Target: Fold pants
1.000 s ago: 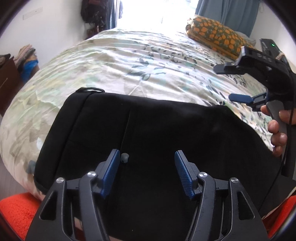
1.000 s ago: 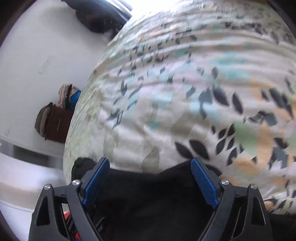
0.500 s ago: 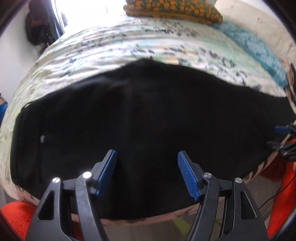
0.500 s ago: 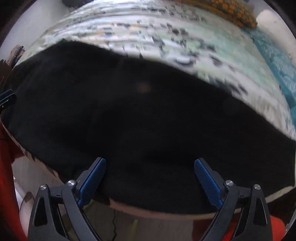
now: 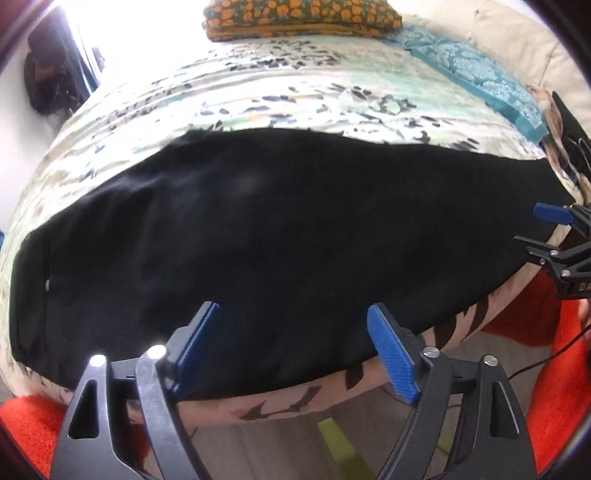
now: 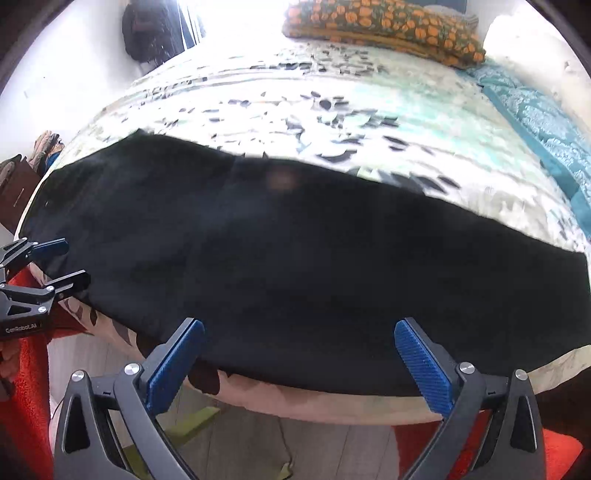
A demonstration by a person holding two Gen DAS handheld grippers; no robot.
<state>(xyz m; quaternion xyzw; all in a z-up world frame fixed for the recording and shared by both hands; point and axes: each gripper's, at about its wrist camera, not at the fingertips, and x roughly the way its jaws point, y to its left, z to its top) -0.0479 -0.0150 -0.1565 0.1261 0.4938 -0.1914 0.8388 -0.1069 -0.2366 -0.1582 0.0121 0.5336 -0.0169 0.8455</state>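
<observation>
Two claws tilted steeply down over the near edge of the bed [image 5: 280,92]. Left claw [image 5: 295,350] spread wide, jaws just opened further, nothing between them, pads not touching the pants [image 5: 277,229]. Right claw [image 6: 299,362] also fully spread after opening, empty. Black pants lying flat across the bed in one long band, near hem close along the mattress edge. Beyond, much free bedspread up to the orange pillow [image 6: 384,26]. Below, bare floor [image 6: 295,443].
</observation>
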